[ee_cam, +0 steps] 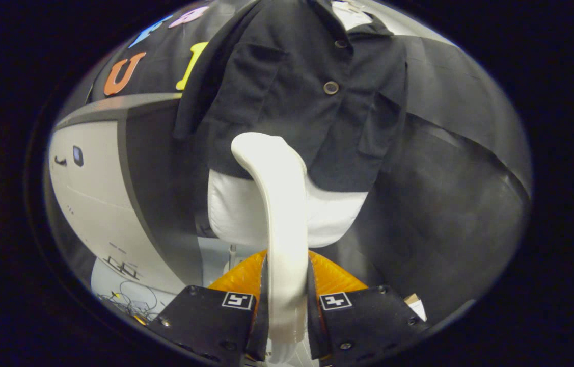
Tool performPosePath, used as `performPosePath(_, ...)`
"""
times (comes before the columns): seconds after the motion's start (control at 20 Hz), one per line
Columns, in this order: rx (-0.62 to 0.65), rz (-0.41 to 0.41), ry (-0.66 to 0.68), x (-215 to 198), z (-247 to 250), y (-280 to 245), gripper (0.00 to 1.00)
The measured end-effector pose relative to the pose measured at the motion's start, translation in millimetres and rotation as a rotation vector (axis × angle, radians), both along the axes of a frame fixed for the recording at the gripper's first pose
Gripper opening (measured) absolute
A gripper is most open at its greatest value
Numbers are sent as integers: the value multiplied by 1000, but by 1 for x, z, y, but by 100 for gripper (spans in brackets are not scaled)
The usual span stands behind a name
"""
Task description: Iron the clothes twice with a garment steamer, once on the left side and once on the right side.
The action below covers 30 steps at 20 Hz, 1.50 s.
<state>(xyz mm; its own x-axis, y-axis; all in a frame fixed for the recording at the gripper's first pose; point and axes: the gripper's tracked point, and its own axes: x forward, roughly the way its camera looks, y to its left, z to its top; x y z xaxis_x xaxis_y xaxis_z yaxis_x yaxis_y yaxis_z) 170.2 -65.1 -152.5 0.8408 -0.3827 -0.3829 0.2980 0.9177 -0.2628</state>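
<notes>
Jaws [287,300] pinching the white steamer [279,204], one finger pressed to each side of its handle. Steamer rising upright from between the fingers, curving at the top, its head up against the lower front of the black shirt [297,97]. Shirt buttoned, hung on a white mannequin [236,209], straight ahead of the fingers; two buttons [331,87] visible down the placket, a pocket on each chest side. Steamer head just left of the placket, near the hem. Mannequin's bare white base showing below the hem, either side of the steamer. Orange ribbed part [337,278] just behind the fingers, flanking the handle. Tangle of cables [131,295] low down, beyond the left finger.
</notes>
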Motion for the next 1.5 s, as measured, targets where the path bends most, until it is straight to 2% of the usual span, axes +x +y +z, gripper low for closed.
performPosePath(0.2, 43, -36, -146, -19, 71, -12, 34)
performPosePath(0.5, 41, -149, -400, -65, 205, -62, 34)
performPosePath(0.7, 2, -140, -559, -75, 299, -76, 34)
performPosePath(1.05, 11, -101, -774, -32, 403, -128, 34)
performPosePath(1.25, 5, -56, -841, 0, 443, -145, 34)
performPosePath(1.5, -11, -9, -862, 44, 472, -153, 34)
